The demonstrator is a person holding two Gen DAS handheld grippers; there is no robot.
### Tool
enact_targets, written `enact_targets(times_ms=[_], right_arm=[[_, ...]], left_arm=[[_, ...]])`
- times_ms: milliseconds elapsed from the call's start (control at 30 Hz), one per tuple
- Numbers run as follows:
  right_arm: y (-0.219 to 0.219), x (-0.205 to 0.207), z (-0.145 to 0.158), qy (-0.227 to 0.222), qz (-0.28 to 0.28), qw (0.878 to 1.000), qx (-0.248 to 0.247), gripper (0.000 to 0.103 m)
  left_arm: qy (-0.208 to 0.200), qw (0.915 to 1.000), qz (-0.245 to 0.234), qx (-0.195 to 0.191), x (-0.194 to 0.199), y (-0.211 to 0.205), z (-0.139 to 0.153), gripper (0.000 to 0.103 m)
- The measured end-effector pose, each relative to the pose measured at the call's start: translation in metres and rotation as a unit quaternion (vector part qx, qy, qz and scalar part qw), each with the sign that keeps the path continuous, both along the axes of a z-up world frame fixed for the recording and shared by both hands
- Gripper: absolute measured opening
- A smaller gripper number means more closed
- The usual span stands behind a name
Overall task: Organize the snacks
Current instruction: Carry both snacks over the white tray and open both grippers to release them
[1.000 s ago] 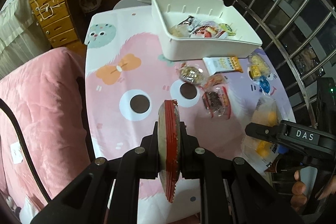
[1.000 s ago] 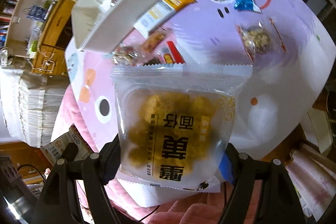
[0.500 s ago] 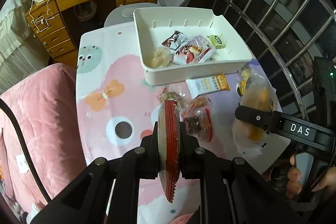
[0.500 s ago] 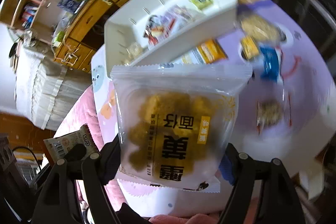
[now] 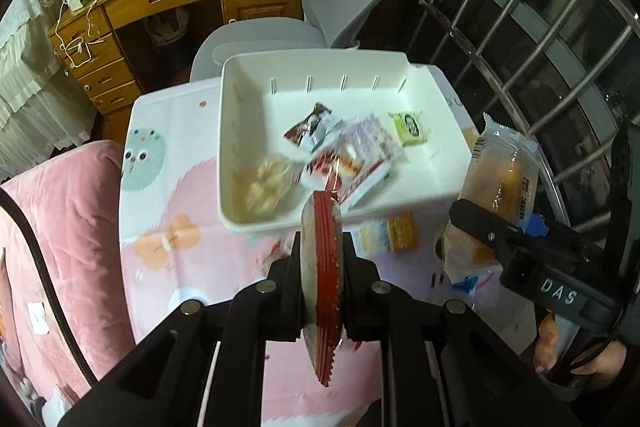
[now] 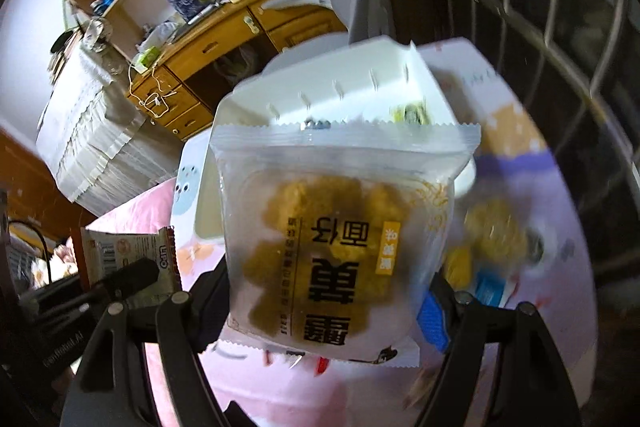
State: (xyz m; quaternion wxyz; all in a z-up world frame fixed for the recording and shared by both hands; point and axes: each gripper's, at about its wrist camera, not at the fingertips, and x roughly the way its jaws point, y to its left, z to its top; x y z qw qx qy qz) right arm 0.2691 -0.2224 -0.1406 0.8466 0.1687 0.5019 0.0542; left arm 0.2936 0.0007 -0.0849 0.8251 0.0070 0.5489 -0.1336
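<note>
Behind your right claw [image 6: 332, 291] most of the table [image 6: 532, 163] is hidden: the clear bun pack [image 6: 340, 227] you grip fills the middle of that view, and what lies past it is smeared by blur, so only a yellow lump and a blue scrap show to its right. The bin [image 6: 352, 75] peeks out above the pack's top seam, its contents mostly covered. In the left view the snacks in the bin [image 5: 244, 131] are blurred too; you can make out a dark sachet [image 5: 310, 127], a yellow-green sweet [image 5: 409, 123] and a pale lump [image 5: 266, 181], little more. Your right hand [image 5: 560, 351] shows only as fingers at the frame edge, under the black body of its claw [image 5: 486, 227]. Both claws tilt steeply down toward the table. Your left claw [image 5: 322, 267] is clamped tight on a thin red-edged packet [image 5: 322, 259], held edge-on and upright between the pads, its saw-tooth end hanging below them. That packet sits just in front of the bin's near wall. The bun pack [image 5: 500, 179] stands upright beside the bin's right corner, pinched across its width.
</note>
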Motion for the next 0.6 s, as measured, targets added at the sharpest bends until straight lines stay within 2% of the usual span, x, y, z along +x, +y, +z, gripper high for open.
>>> enact_targets(times_ms=[167, 467, 500, 600], right_arm=[[-0.019, 0.028, 0.001, -0.034, 0.029, 0.999, -0.031, 0.078], [-0.048, 0.064, -0.01, -0.036, 0.054, 0.998, -0.027, 0.079], [-0.048, 0.066, -0.01, -0.035, 0.056, 0.998, -0.024, 0.08], [-0.053, 0.073, -0.016, -0.024, 0.056, 0.998, -0.019, 0.083]], left_arm=[[-0.009, 0.9999, 0.015, 0.002, 0.026, -0.017, -0.001, 0.012], [-0.029, 0.9981, 0.055, -0.002, 0.064, -0.029, -0.006, 0.013], [-0.031, 0.9978, 0.058, -0.004, 0.067, -0.03, -0.007, 0.017], [-0.023, 0.9961, 0.084, 0.005, 0.071, -0.028, -0.008, 0.058]])
